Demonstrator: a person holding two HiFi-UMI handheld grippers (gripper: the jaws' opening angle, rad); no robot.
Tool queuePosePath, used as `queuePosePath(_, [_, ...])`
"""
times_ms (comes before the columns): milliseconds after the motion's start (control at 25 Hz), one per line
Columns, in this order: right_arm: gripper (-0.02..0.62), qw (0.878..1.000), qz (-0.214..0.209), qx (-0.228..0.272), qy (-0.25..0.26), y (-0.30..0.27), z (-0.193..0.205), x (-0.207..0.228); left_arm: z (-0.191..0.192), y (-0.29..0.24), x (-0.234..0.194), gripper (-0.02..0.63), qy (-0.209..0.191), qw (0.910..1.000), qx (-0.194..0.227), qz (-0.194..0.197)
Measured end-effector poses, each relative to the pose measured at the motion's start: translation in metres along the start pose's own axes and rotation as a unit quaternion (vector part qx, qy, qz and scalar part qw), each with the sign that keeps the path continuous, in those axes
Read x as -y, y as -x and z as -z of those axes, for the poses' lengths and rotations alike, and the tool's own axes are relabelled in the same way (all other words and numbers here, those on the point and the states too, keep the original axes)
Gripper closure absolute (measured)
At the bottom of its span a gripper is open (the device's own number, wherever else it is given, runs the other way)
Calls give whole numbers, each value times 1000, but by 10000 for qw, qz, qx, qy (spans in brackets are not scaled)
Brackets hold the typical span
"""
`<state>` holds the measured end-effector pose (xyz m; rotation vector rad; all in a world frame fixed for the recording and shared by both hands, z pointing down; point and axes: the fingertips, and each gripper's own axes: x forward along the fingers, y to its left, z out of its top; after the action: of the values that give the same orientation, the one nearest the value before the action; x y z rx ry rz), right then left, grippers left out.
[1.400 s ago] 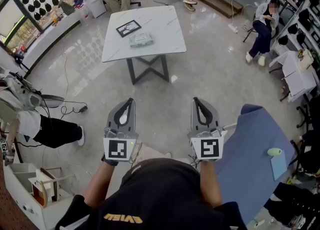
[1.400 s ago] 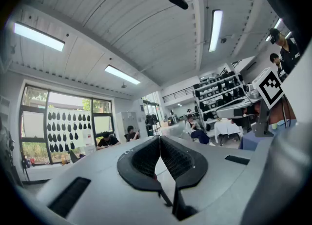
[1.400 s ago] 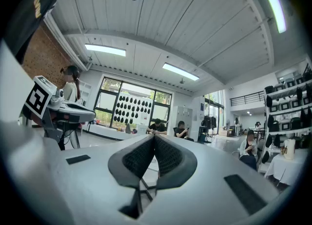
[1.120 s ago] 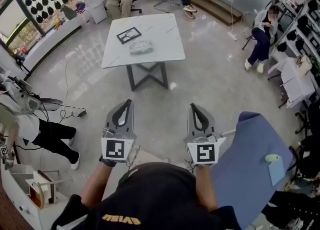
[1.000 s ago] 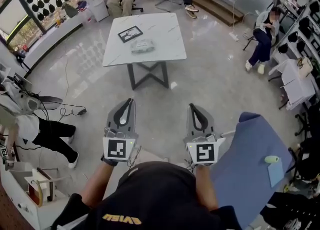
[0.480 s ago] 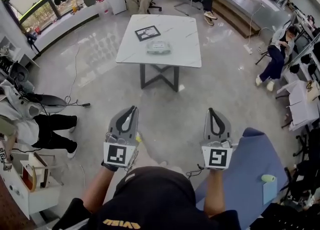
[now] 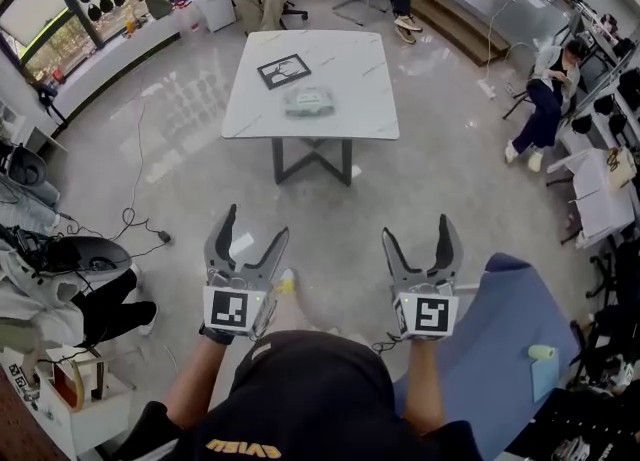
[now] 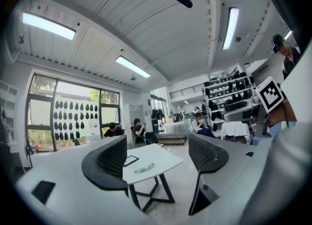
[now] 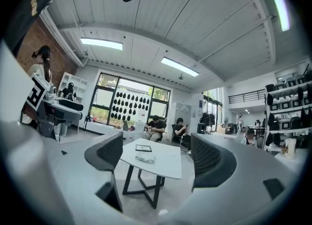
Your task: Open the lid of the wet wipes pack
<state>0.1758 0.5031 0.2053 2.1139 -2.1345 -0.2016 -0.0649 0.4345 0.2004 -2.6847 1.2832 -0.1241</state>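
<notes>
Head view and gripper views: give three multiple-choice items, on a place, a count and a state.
1. The wet wipes pack lies: A on the white table; B on the floor; C on a chair.
2. Things on the table: A one; B two; C four.
3. The left hand-held gripper and right hand-held gripper are: A open, empty; B shut; C shut on the pack.
Key: 1 A, the pack sits mid-table. 2 B, only the pack and a black-framed card lie there. 3 A, both pairs of jaws stand apart, having just been opening, with nothing between them.
</notes>
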Motion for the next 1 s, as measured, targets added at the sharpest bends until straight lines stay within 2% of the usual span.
queuePosePath(160, [166, 9999, 26, -69, 113, -33, 0, -13, 8, -26, -32, 199, -14, 9999, -6, 117])
queuePosePath(360, [179, 9994, 141, -23, 305, -74, -10, -27, 13, -59, -74, 195, 59, 9998, 41, 188])
queuePosePath(560, [184, 9984, 254, -195, 474, -112, -10, -45, 23, -82, -122, 196, 146, 9996, 107, 216])
queuePosePath(1000, [193, 9962, 333, -283, 756, -192, -27, -92, 38, -113, -205, 196, 232, 9988, 307, 291])
